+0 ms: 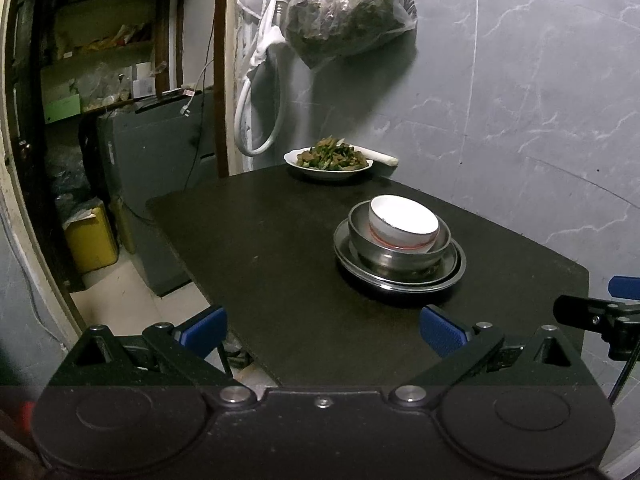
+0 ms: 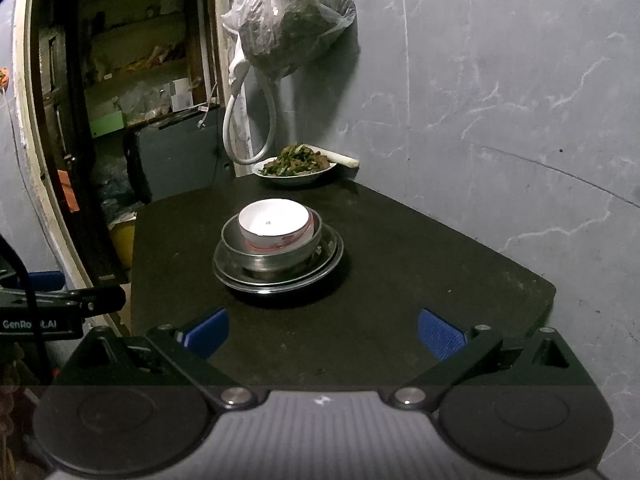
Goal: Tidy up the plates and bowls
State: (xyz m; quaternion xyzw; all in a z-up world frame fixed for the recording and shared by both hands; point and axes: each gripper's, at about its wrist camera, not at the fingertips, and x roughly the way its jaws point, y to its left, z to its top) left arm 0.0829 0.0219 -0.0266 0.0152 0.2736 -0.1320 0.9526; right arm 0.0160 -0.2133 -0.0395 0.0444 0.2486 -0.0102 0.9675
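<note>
A stack stands on the black table [image 1: 280,264]: a white bowl [image 1: 402,222] sits inside a steel bowl [image 1: 400,250], which sits on steel plates [image 1: 400,278]. The right wrist view shows the same white bowl [image 2: 275,224], steel bowl [image 2: 272,254] and plates [image 2: 278,276] on the table [image 2: 400,280]. My left gripper [image 1: 323,332] is open and empty, near the front edge, short of the stack. My right gripper [image 2: 323,332] is open and empty, also short of the stack. Part of the right gripper shows at the right edge of the left wrist view [image 1: 600,316].
A white plate of cooked greens [image 1: 328,158] [image 2: 297,166] stands at the table's far corner by the grey wall. A plastic bag [image 1: 348,8] and a white hose [image 1: 256,120] hang above it. A dark cabinet [image 1: 156,152] and a yellow container [image 1: 90,236] stand left of the table.
</note>
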